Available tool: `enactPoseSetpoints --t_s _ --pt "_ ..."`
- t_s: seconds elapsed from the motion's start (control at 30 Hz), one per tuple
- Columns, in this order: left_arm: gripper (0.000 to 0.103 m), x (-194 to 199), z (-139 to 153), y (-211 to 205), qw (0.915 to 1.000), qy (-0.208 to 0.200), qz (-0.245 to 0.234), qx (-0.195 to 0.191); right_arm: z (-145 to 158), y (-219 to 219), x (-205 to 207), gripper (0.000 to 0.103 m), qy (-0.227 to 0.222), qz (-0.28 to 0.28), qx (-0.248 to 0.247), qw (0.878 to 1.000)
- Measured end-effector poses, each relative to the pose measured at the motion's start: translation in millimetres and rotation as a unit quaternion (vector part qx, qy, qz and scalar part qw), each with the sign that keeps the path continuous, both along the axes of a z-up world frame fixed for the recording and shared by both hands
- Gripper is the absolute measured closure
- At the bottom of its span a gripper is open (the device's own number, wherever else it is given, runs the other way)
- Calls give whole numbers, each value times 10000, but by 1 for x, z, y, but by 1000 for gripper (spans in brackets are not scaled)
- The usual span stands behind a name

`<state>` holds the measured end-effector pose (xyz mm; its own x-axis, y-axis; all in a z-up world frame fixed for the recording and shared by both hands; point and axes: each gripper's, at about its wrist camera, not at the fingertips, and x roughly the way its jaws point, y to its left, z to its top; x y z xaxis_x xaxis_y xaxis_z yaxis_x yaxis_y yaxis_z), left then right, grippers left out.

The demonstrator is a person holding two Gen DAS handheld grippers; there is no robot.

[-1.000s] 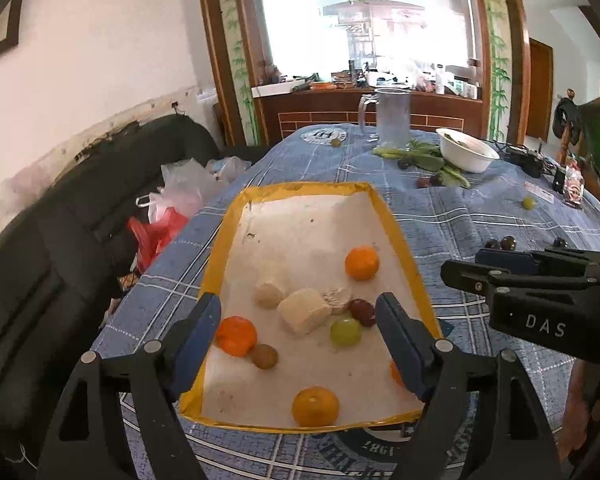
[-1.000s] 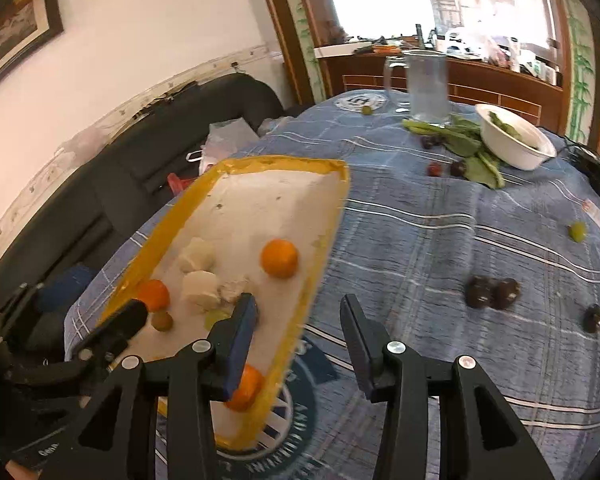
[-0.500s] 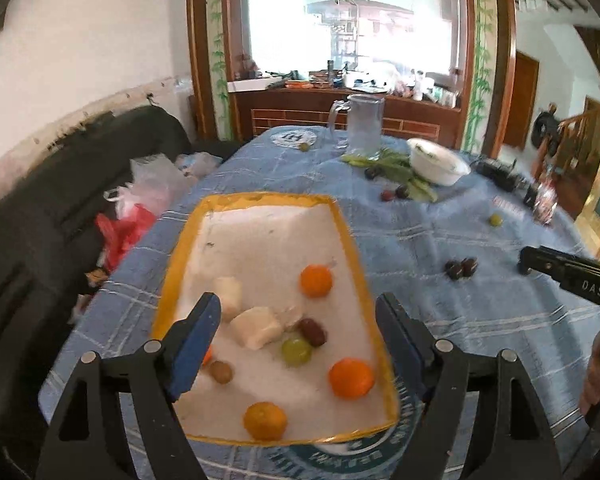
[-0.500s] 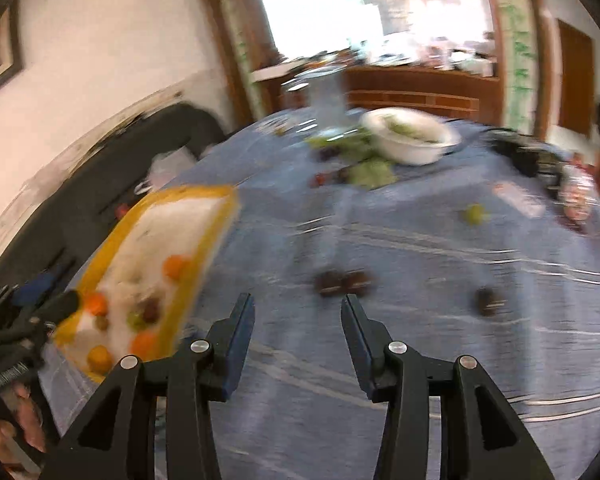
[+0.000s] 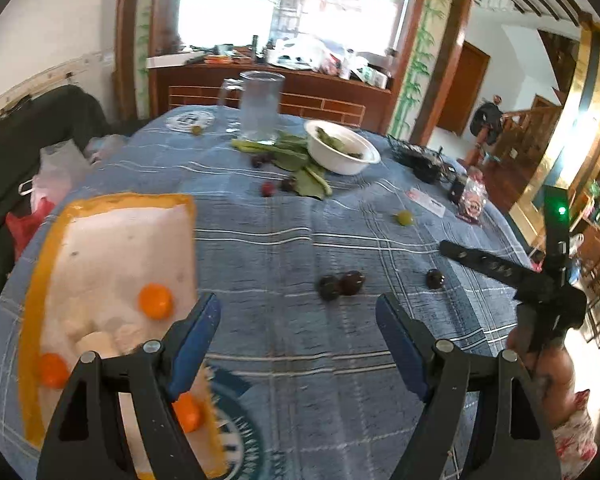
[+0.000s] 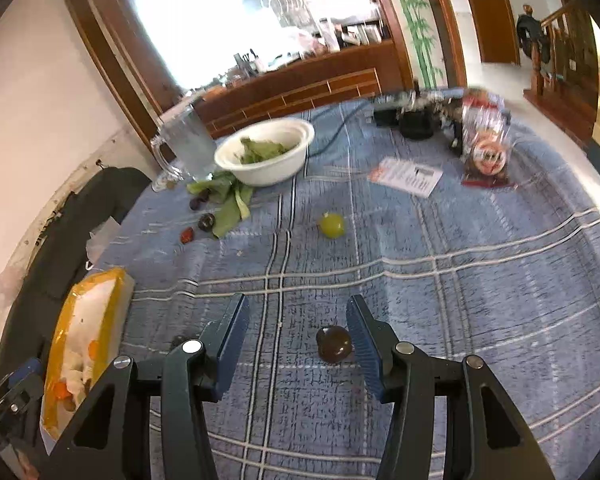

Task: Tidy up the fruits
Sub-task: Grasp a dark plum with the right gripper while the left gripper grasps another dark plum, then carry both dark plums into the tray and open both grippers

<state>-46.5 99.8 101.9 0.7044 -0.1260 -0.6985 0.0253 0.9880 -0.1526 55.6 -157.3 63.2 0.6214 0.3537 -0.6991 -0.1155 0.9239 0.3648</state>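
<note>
Right tool jaws opening, nothing pinched; dark plum on counter between pads, hard by right pad. Left tool spread wide, empty; two plums ahead of it, tray of gathered fruit at its left. Risk: off-centre closure nudges round plum, it rolls away; hard squeeze bruises it. Green grape further ahead, not yet collected.
</note>
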Motion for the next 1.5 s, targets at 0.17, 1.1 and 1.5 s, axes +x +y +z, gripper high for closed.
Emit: enactPoseSetpoints --t_s 0.17,1.1,1.5 --pt "24 39 -24 -20 9992 214 -226 -234 -26 4 10 49 298 175 -214 9992" --pt "76 96 -89 -77 9844 219 -1475 937 -41 30 8 68 119 529 -1505 9871" --pt "83 79 -62 -58 9908 -243 -1142 687 -35 6 8 78 348 495 -465 9971"
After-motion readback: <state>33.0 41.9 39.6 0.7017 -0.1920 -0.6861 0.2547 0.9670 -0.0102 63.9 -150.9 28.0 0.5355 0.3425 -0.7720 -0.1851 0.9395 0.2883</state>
